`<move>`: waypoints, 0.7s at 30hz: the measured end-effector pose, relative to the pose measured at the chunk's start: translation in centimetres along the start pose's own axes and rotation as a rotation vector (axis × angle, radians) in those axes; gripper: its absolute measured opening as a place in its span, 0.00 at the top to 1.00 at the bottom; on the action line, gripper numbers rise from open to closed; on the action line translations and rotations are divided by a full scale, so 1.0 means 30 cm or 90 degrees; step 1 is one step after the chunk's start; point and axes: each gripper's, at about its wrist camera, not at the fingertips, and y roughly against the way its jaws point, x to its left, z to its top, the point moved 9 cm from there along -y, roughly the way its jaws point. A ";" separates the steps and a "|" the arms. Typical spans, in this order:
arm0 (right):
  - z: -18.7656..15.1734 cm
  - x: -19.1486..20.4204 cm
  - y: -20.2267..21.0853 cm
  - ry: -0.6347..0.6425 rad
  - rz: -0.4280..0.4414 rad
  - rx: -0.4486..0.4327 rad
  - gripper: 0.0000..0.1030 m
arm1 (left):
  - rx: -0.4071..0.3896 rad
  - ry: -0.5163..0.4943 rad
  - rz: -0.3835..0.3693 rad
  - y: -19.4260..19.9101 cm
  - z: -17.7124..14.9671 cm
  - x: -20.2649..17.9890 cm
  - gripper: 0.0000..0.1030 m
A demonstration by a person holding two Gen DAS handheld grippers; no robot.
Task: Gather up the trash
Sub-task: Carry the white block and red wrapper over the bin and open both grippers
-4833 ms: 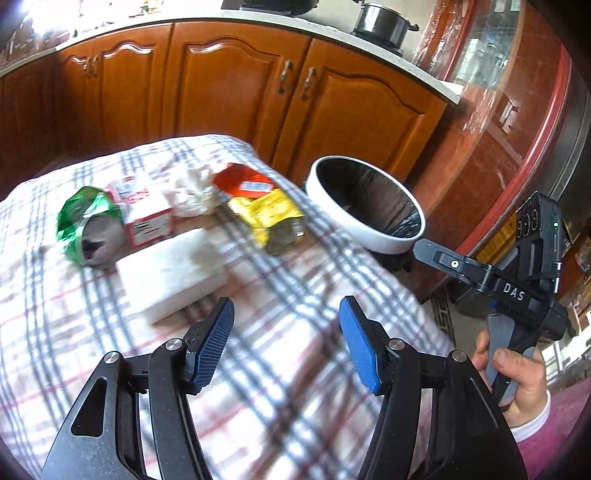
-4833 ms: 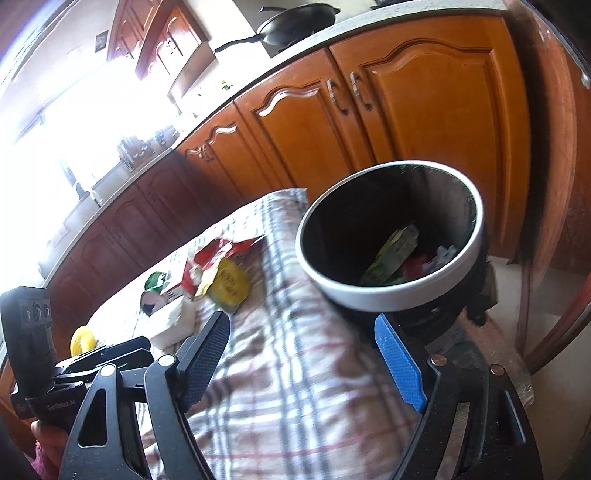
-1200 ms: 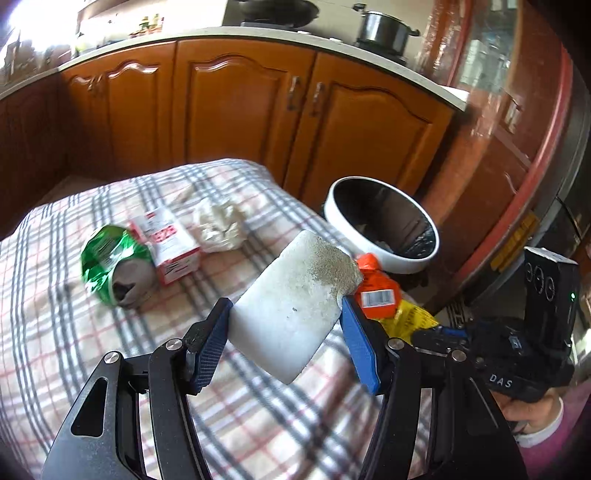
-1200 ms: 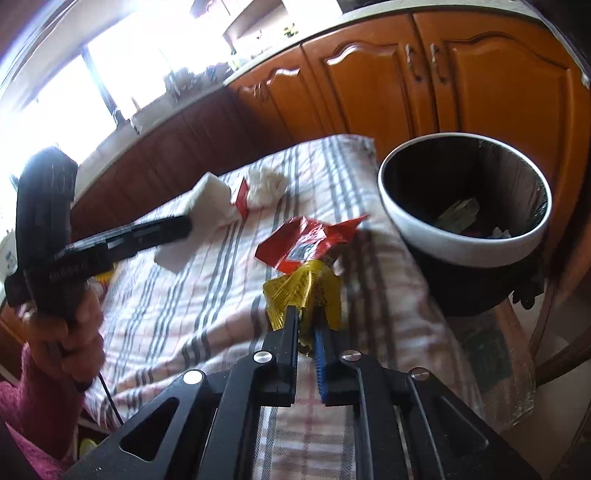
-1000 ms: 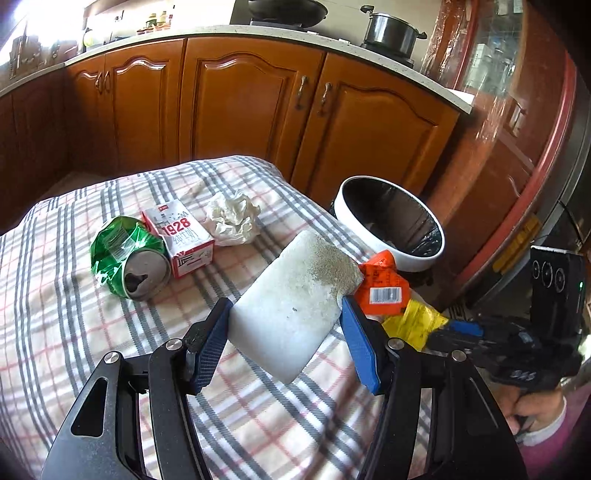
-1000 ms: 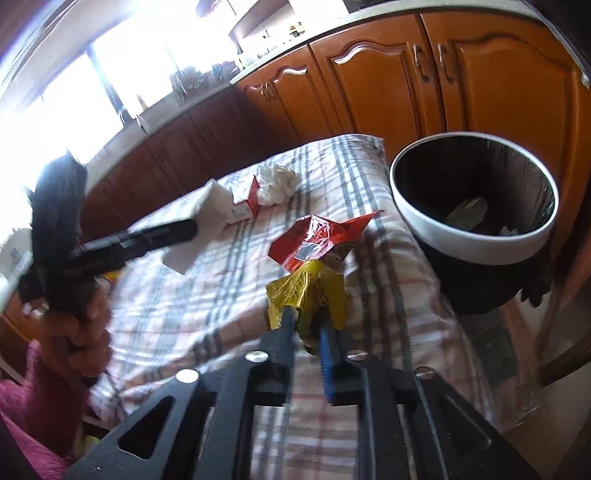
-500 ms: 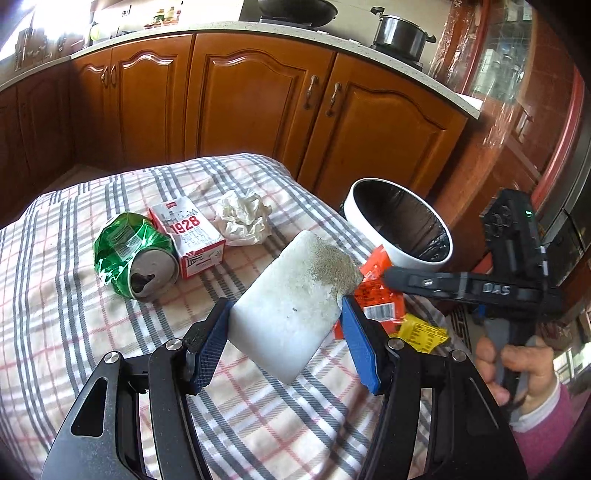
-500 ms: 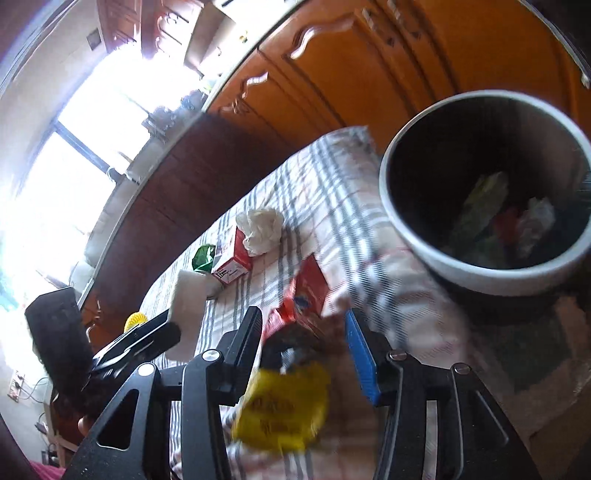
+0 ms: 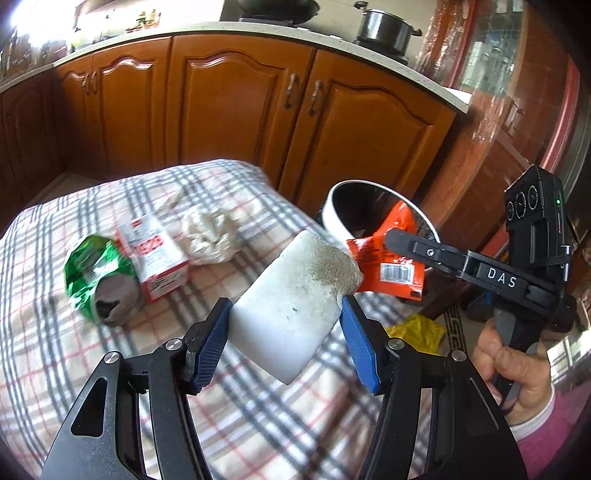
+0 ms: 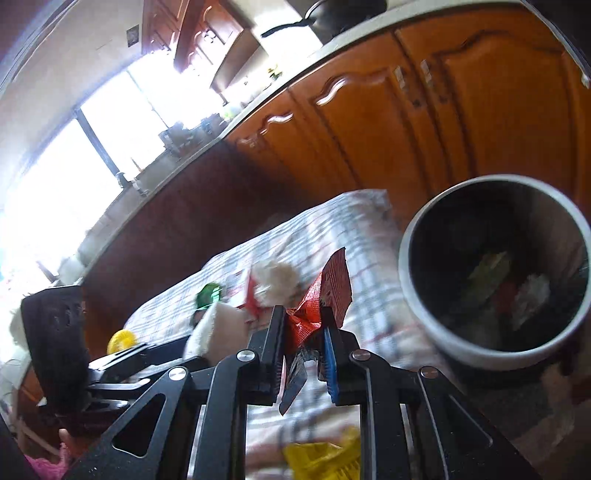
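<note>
Having dropped the yellow wrapper (image 10: 325, 461), the right gripper (image 10: 303, 332) now pinches only the red wrapper (image 10: 325, 295); left gripper (image 9: 286, 328) still clamps the foam block (image 9: 291, 302).

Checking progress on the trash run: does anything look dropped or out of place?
Yes. A yellow wrapper lies below the table's edge, apparently on the floor, not in the bin. The right gripper holds only the red wrapper.

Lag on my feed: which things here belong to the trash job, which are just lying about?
Job:
white foam block, left gripper
red wrapper, right gripper
yellow wrapper
green can
carton
crumpled tissue
bin

Lying about:
pot
yellow object
</note>
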 end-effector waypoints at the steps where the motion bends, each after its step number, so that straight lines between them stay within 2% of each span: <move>1: 0.006 -0.016 0.013 -0.003 -0.006 -0.006 0.82 | 0.001 -0.004 -0.001 -0.007 0.007 -0.015 0.42; 12: 0.077 -0.297 0.135 -0.034 -0.126 -0.038 0.82 | 0.013 -0.066 -0.021 -0.142 0.118 -0.209 0.42; 21: 0.127 -0.411 0.144 -0.036 -0.167 -0.040 0.82 | 0.030 -0.104 -0.026 -0.288 0.222 -0.322 0.42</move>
